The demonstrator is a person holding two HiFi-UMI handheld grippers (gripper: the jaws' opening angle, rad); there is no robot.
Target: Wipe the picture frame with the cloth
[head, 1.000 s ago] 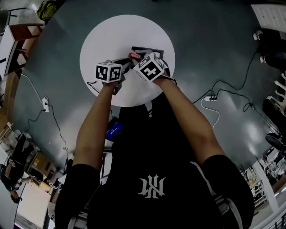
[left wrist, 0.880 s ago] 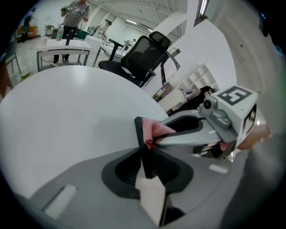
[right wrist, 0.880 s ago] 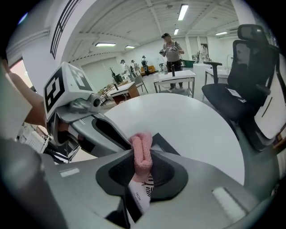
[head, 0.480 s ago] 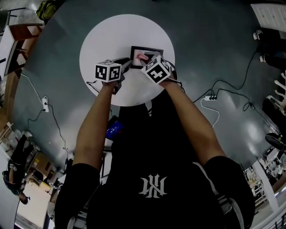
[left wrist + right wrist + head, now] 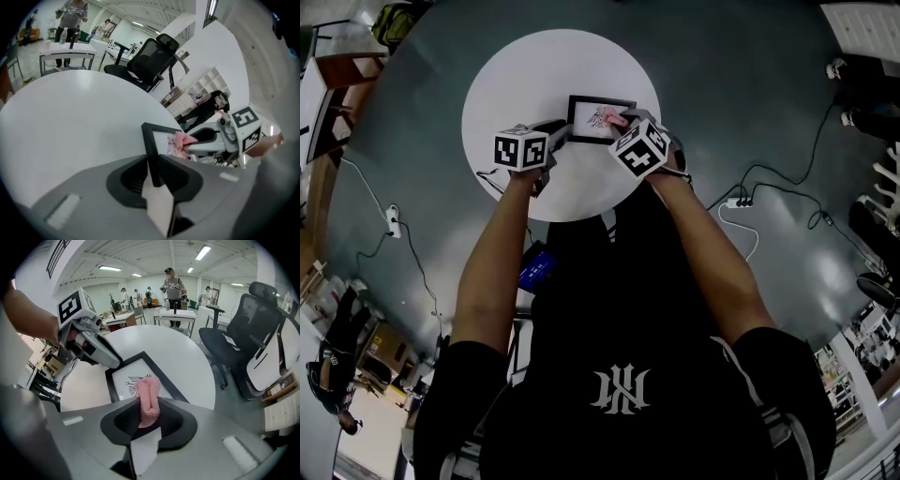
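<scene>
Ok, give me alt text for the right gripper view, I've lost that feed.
The right gripper clamps a folded pink cloth, its tip over a black picture frame on a round white table. The left gripper grips the frame's left side; an office chair stands at right.

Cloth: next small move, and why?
Probably sweep the cloth across the glass toward the left gripper, pressed down. The right gripper is shut on the cloth, which sits on the frame by the drawing. The left gripper clamps the frame's far edge, so it should hold steady, and the glass between them lies uncovered.
</scene>
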